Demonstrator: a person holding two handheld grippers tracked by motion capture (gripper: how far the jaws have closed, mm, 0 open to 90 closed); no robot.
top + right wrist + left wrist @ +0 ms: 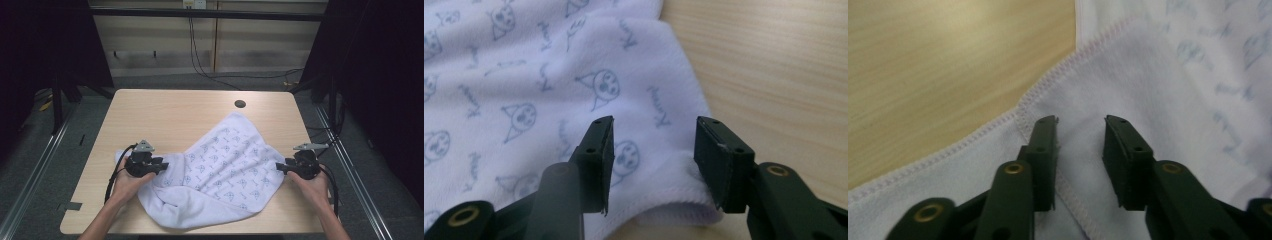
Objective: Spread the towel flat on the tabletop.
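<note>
**Both grippers parted over a rumpled towel**

A white printed towel lies crumpled on the table, toward its near edge, its long axis running from 8 o'clock to 1 o'clock. The left gripper sits at the towel's 9 o'clock end, fingers narrowly parted above a stitched hem. The right gripper sits at 3 o'clock, fingers moderately apart astride a corner, not pinching it.

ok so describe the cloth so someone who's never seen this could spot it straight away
On the light wooden table, look at the near half, between the two hand-held grippers. The cloth lies there crumpled, white with a pale blue cartoon print and a stitched hem; it is the table's one soft thing.
</note>
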